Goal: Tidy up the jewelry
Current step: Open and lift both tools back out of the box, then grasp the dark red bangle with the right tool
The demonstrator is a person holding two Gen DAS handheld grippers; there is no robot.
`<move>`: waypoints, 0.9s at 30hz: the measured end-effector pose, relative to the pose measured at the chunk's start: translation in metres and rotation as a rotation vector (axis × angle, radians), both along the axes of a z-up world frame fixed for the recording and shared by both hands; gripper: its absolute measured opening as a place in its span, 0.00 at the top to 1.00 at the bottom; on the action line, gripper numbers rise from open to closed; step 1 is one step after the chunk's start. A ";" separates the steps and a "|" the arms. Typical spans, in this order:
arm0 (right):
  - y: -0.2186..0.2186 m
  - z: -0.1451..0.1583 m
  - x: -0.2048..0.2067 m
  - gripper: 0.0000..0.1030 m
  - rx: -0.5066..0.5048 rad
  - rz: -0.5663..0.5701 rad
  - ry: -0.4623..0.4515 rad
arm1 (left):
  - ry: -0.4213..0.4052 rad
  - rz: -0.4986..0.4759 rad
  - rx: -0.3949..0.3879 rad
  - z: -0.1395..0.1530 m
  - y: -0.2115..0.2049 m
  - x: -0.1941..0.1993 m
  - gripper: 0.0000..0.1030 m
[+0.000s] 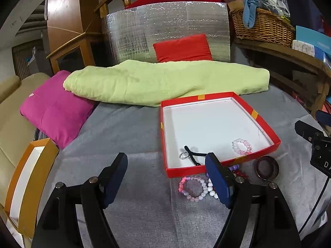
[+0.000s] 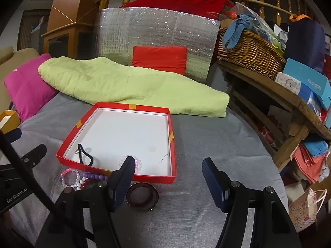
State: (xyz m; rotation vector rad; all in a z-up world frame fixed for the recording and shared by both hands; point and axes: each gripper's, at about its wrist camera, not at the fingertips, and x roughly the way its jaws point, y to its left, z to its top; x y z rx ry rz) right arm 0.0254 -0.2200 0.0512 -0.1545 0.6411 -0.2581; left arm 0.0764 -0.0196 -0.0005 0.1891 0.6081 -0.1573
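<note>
Left gripper (image 1: 165,177) nearest the lens: fingers spread wide, nothing between the pads, hovering over grey bed cover (image 1: 132,136). Right gripper (image 2: 167,177) likewise: fingers spread, empty, no contact with anything.

Landmark: red box (image 1: 266,124), shallow, white inside, open, lying on the cover.

Just outside the box's near wall, on the cover:
- pink bead bracelet (image 1: 191,188), lying flat as a loop, close to the near-left corner of the box.
- white bead strand (image 1: 212,190), touching or overlapping the pink one; partly hidden behind the left gripper's right finger.
- purple beads (image 2: 94,175) and a few red beads (image 2: 82,186) in the same cluster against the near wall; cannot tell whether they are separate pieces or one.
- dark bangle (image 2: 142,194), wide ring, lying flat in front of the box's near wall, a little apart from the bead cluster, beside the right gripper's left finger.

Inside the box, near the front wall:
- black cord (image 1: 194,155) with silver ring (image 1: 183,155) at its end.
- clear pink bracelet (image 1: 242,146), toward the near-right corner.
Rest of box floor bare.

Judgement: early to middle. Two pieces in, at least three or four still out. Both grippers free to take the next piece; bangle is closest to the right, pink bracelet to the left.
</note>
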 end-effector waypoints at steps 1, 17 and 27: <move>0.000 0.000 0.000 0.31 -0.002 -0.001 0.000 | 0.005 0.003 0.001 -0.001 0.001 0.001 0.24; -0.072 -0.065 0.029 0.61 0.522 0.063 0.303 | 0.289 0.081 0.001 -0.057 0.045 0.036 0.24; -0.073 -0.090 0.077 0.65 0.552 0.019 0.326 | 0.354 0.082 -0.019 -0.072 0.029 0.079 0.24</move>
